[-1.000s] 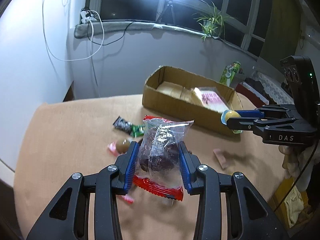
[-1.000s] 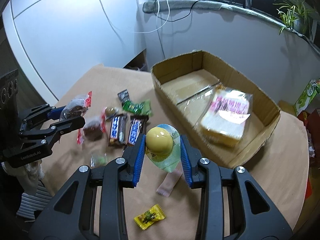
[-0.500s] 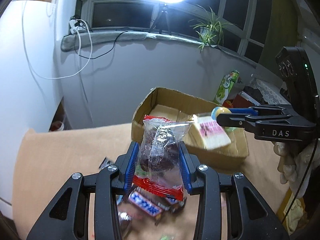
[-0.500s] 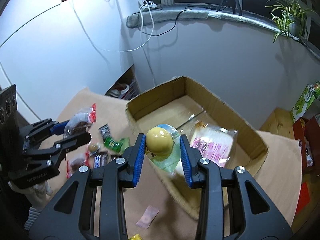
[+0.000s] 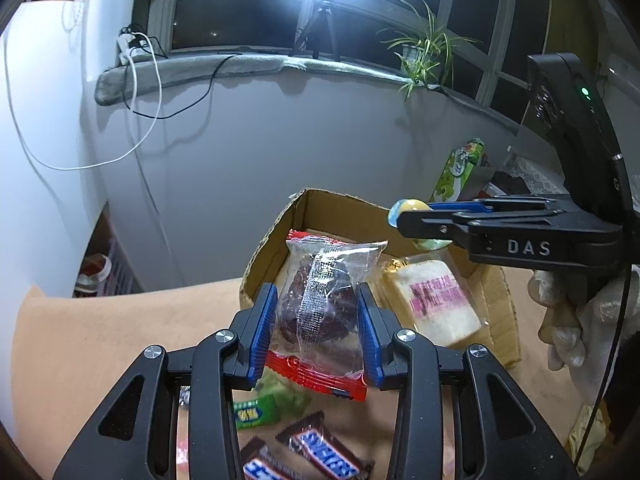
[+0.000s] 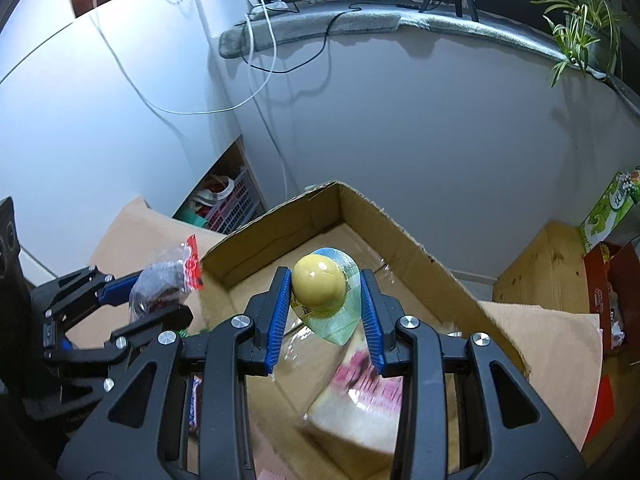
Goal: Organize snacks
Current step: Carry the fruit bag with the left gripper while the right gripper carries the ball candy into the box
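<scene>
My left gripper (image 5: 318, 330) is shut on a clear packet of dark dried fruit with red ends (image 5: 320, 304), held above the near left wall of the open cardboard box (image 5: 264, 252). My right gripper (image 6: 326, 322) is shut on a yellow jelly cup with a pale green seal (image 6: 324, 294), held over the box interior (image 6: 352, 240). Each gripper shows in the other's view: the right one (image 5: 400, 216) over the box, the left one (image 6: 160, 294) at the box's left corner. A wrapped bread slice with pink print (image 5: 436, 304) lies in the box.
On the tan table (image 5: 120, 328) below my left gripper lie two Snickers bars (image 5: 320, 454) and a green candy packet (image 5: 256, 410). A green carton (image 5: 458, 170) stands behind the box. A white wall and a window ledge with cables and a plant run behind.
Both grippers have moved forward and up toward the box with their snacks. The right one now hangs over the box interior, the left one at its near wall.
</scene>
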Available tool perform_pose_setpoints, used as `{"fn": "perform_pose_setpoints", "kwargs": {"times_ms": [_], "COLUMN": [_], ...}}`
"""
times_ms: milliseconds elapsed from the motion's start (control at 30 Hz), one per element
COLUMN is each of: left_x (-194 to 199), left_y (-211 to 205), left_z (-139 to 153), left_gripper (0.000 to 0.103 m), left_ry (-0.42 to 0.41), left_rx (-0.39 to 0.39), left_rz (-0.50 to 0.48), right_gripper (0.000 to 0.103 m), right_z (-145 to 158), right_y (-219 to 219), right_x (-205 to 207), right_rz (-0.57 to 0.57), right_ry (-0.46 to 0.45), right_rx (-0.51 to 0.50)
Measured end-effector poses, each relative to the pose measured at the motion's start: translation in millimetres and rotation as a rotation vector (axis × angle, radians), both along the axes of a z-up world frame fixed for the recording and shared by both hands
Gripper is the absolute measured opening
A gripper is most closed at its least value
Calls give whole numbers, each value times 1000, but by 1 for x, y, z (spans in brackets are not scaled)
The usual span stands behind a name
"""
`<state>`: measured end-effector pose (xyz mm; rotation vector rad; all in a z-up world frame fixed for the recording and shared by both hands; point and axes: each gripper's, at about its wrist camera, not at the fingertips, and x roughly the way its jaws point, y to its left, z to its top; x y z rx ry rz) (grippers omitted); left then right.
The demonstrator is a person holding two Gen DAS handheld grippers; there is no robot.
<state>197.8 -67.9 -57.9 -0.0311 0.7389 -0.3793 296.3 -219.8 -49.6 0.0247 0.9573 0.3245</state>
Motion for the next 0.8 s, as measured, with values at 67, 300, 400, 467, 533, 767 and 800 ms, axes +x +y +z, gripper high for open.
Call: {"fn": "perform_pose_setpoints", "kwargs": {"times_ms": [67,300,400,467,533,767,800], "left_x": [6,23,28,30,31,34,33], "left_y": [-2,-9,-13,-14,-16,-21,-21], "left_z": [-2,-12,-17,-19,-21,-23,-22], "left_gripper": [38,38,38,38,38,44,45], "left_ry": [6,24,35,41,43,52,52], "left_rx": [3,16,23,26,29,44,43], "left_rz": [-2,-3,-5,-7,-10,-15,-15], "right_gripper": [35,36,36,36,36,47,50], "right_z": [-4,-24,-31,-35,-36,-32,-31], "right_y": [-1,-2,-1,-1,-2,-2,-2], "right_x": [7,30,34,36,37,37,37], "right_rz": [-8,-29,-31,-34,-34,-43,-45], "right_ry": [11,50,62,68,72,59,58], "right_rx": [2,-2,-6,-6,-6,-18,-19]}}
